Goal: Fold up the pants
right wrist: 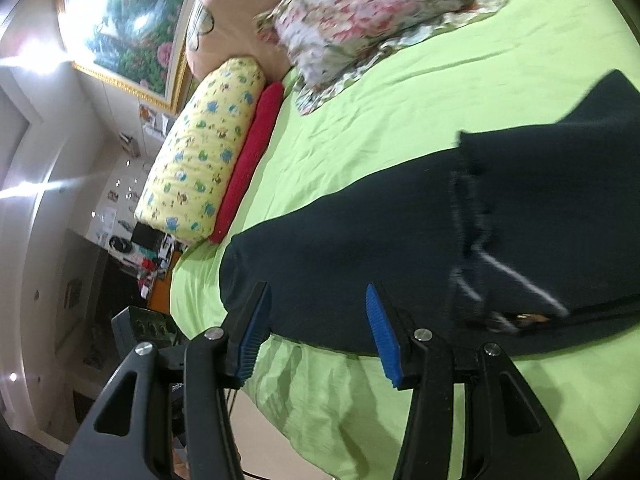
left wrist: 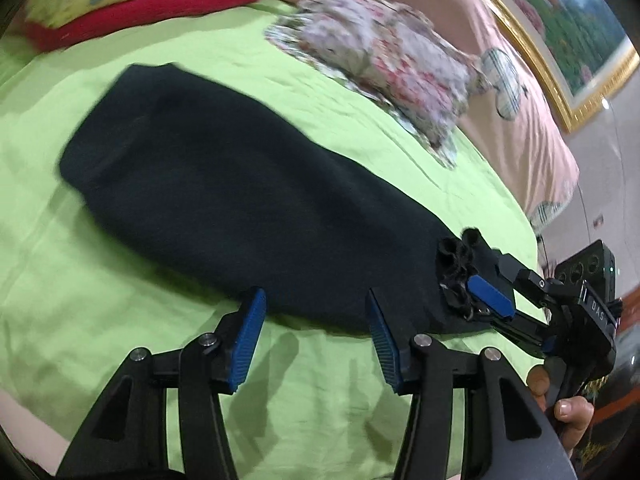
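Gaping at the bottom of the left wrist view: left gripper (left wrist: 316,340), blue pads (left wrist: 248,340) spread apart, nothing between them, tips just short of the near edge of the pants (left wrist: 240,200). Same stance in the right wrist view: right gripper (right wrist: 318,336) spread wide, pads not pressing on anything, tips right at the pants' edge, whether touching the cloth impossible to tell. Seen from the left side, that right gripper low at the bunched, gathered end of the pants, one blue pad over the dark fabric, fingers of a hand (left wrist: 560,400) wrapped round its handle.

Lying flat beyond both grippers: dark pants, laid out long on a green sheet (left wrist: 120,320), one end rounded and smooth, the other ruffled with a pale stripe and a cord showing. Wrinkled sheet hanging over the bed's near edge.

Farther off on the sheet, well apart from the pants: crumpled floral cloth (left wrist: 384,64). Behind it, pink bedding (left wrist: 520,120). Along the far side, yellow pillow (right wrist: 200,152) with red cushion (right wrist: 248,160) touching it. On the wall past the bed, gold-framed painting (right wrist: 128,20).
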Available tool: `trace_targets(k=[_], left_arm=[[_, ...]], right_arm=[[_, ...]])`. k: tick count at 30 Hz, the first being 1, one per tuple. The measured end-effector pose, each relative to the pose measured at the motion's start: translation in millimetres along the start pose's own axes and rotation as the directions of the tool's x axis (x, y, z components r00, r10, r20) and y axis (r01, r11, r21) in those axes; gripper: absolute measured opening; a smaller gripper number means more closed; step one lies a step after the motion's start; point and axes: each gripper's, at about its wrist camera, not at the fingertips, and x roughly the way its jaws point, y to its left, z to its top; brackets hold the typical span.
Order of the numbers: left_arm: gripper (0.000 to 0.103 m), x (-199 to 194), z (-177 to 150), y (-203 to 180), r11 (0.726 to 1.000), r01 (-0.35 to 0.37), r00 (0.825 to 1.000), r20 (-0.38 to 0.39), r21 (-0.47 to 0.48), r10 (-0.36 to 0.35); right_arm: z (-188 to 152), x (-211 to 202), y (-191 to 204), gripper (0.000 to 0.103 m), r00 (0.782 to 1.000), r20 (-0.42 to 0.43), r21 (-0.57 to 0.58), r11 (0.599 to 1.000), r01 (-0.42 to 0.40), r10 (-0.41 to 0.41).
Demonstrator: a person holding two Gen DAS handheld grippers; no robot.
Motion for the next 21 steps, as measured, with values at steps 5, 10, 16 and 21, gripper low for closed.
trace_targets(k=[5, 10, 16, 21], left_arm=[[0.052, -14, 4, 33, 0.995, -0.036, 0.998, 0.041, -0.094, 0.040], [0.052, -22, 12, 60, 0.987, -0.051, 0.997, 0.057, -0.153, 0.061], [0.052, -29, 16, 84, 0.977, -0.082, 0.992, 0.077, -0.196, 0.098], [0.052, -30, 19, 99, 0.971, -0.079, 0.992, 0.080, -0.225, 0.099]], right_arm=[[5, 20, 15, 0.051, 0.999, -0.043, -0.048, 0.999, 0.002, -0.004], [13, 42, 32, 0.051, 0.996, -0.082, -0.100, 0.995, 0.007, -0.015], [21, 65, 50, 0.051, 0.992, -0.125, -0.162, 0.987, 0.006, -0.027], [28, 86, 66, 0.052, 0.986, -0.157, -0.227, 0.974, 0.025, -0.062]])
